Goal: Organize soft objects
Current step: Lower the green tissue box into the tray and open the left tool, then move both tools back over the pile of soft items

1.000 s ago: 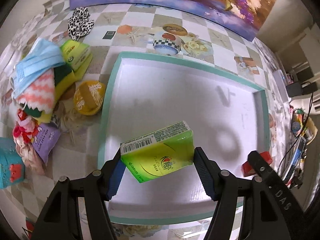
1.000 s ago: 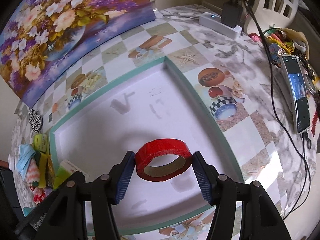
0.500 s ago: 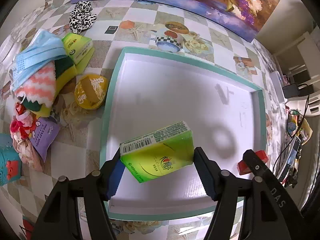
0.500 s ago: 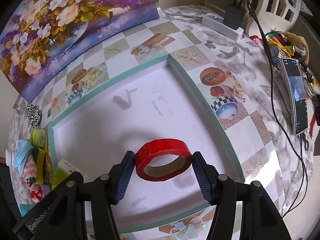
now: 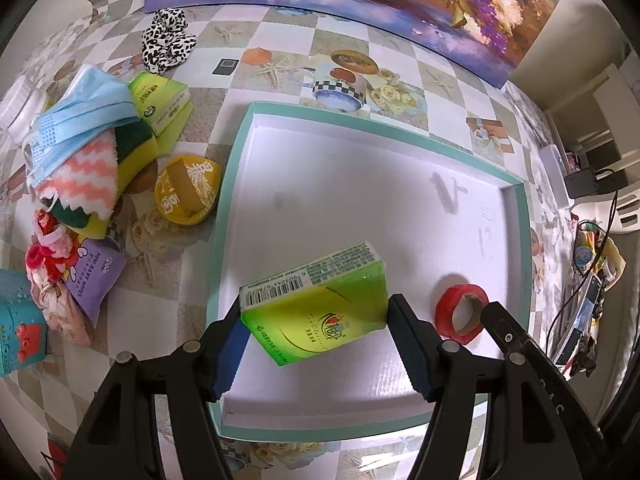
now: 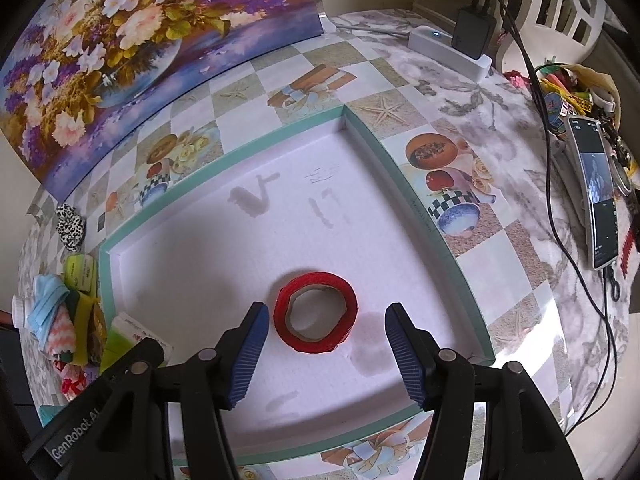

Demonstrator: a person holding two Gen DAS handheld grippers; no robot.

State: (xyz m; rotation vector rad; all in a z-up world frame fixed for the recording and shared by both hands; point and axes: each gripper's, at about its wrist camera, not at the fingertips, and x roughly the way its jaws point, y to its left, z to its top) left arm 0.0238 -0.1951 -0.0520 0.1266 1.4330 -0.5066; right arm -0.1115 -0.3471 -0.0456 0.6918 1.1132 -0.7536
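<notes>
A green tissue pack [image 5: 320, 312] hangs tilted just above the near left part of the white tray with a teal rim [image 5: 236, 168], and my left gripper [image 5: 316, 314] is shut on it, one blue pad on each end. A red tape roll [image 6: 316, 312] lies flat on the tray floor [image 6: 224, 248] near its front right corner. My right gripper [image 6: 326, 314] stands open over the roll, with a gap between each pad and the roll. In the left wrist view the roll [image 5: 460, 314] shows beside a finger of the right gripper [image 5: 506, 330].
Left of the tray lies a pile: blue face masks [image 5: 88, 108], a striped cloth [image 5: 86, 176], a second green tissue pack [image 5: 160, 96], a yellow round pack [image 5: 188, 190], purple baby wipes [image 5: 98, 272] and a leopard scrunchie [image 5: 166, 44]. A phone [image 6: 600, 192], cables and a power strip [image 6: 448, 48] lie to the right.
The right gripper has let go of the red tape roll, which now lies flat on the tray floor. The left gripper still holds the green pack in the same place.
</notes>
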